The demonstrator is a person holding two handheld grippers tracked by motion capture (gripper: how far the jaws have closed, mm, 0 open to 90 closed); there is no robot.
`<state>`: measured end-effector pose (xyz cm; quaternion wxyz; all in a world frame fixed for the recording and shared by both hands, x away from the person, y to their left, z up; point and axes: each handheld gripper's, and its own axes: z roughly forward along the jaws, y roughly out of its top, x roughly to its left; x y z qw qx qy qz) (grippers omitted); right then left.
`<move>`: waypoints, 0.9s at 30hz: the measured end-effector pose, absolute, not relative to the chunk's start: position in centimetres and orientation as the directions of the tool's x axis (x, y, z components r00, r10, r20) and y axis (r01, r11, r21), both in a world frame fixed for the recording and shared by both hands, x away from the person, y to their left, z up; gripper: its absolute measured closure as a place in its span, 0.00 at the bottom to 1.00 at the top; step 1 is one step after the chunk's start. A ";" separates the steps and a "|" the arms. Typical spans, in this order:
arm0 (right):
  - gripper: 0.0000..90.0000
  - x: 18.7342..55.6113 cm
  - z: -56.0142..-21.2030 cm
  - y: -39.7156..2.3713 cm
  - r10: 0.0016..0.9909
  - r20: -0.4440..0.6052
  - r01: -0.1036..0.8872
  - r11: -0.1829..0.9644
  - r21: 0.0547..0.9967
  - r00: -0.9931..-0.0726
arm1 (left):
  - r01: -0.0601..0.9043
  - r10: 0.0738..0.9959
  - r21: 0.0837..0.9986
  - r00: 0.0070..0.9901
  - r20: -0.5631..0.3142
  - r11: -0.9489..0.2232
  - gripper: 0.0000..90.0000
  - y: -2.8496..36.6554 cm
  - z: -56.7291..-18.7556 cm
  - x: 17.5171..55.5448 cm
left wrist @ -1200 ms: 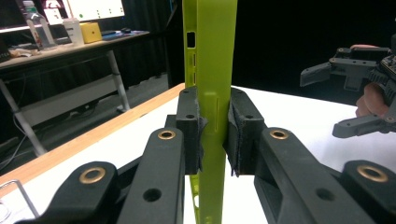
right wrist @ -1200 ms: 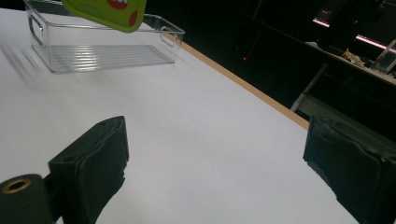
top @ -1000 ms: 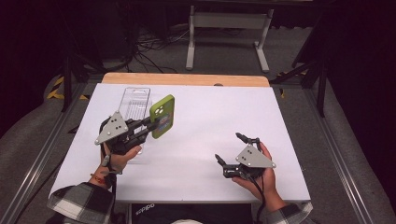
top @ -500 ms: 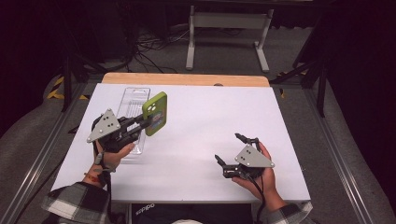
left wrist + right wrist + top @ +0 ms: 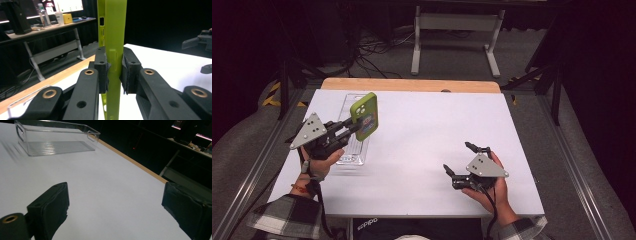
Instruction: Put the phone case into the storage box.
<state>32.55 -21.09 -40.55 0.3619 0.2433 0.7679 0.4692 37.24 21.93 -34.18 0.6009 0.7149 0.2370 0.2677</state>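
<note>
Green phone case (image 5: 366,116): standing on edge in the air, long axis roughly upright, its printed broad face turning toward the right of the scene; hanging over the right rim of the tray at the left of the table.

Right gripper (image 5: 463,161): near right of the table, resting low in the person's right hand, jaws standing wide with nothing between them; well apart from the case, so not the hand for the coming move.

Left gripper (image 5: 346,131): near left, clamping the case across its thin edges, pads (image 5: 102,72) pressing on both sides about midway up its length. It is carrying the case and is the nearer hand by far.

Clear plastic tray (image 5: 351,156): lying flat on the white table (image 5: 432,130) just under and left of the case, long axis running near to far, open top, looking empty. Judged: lowering the case in will need it tipped flat along that axis.
</note>
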 end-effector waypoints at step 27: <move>0.09 32.7 -40.9 -20.7 0.695 -0.370 0.021 0.484 0.875 -0.617 | 0.052 0.672 0.982 0.736 0.086 -0.183 0.87 25.4 -35.7 39.8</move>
